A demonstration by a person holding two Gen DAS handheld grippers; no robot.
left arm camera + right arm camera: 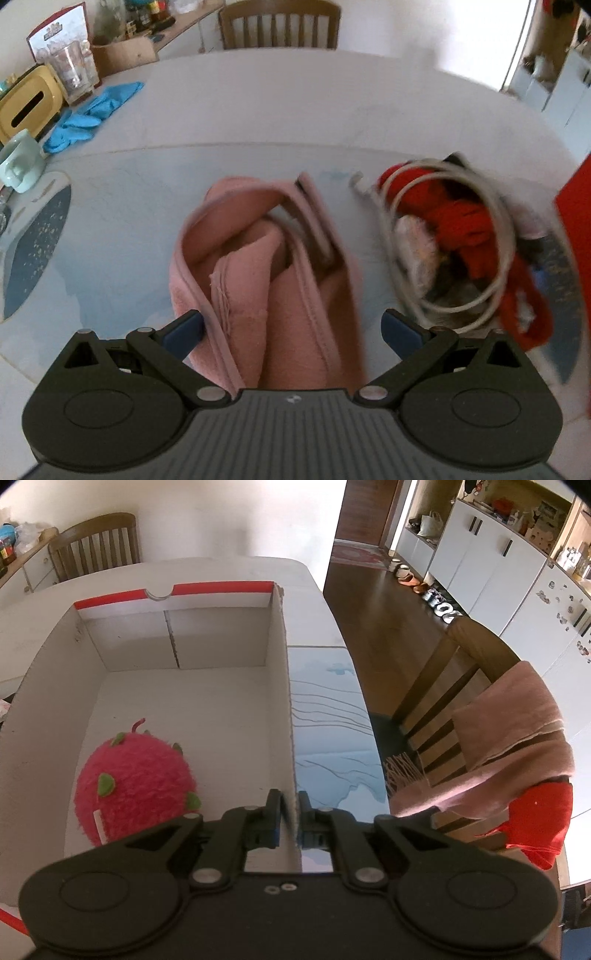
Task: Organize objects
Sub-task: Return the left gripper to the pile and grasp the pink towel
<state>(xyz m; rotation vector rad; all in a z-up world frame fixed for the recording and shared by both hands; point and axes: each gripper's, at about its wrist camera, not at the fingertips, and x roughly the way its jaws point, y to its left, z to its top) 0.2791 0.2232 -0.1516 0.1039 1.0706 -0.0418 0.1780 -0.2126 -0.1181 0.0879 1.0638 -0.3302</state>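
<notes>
A crumpled pink towel (pixel 258 266) lies on the table in the left wrist view. My left gripper (pixel 291 321) hangs open just over its near end, one finger on each side, pads not pressing. Right of the towel, a coiled white cable (pixel 495 229) rests on a heap of red cloth (pixel 461 218). In the right wrist view a white cardboard box (pixel 184 635) with a red rim holds a pink plush dragon fruit (pixel 136 782) in its near left corner. My right gripper (pixel 290 801) is shut on the box's right wall.
Blue gloves (pixel 92 110), a pale green mug (pixel 20 162), a yellow tissue box (pixel 26 103) and a glass jar (pixel 72 70) line the table's left side. A wooden chair (pixel 280 26) stands beyond the table. Another chair (pixel 454 686) draped with a pink scarf (pixel 517 731) stands right of the box.
</notes>
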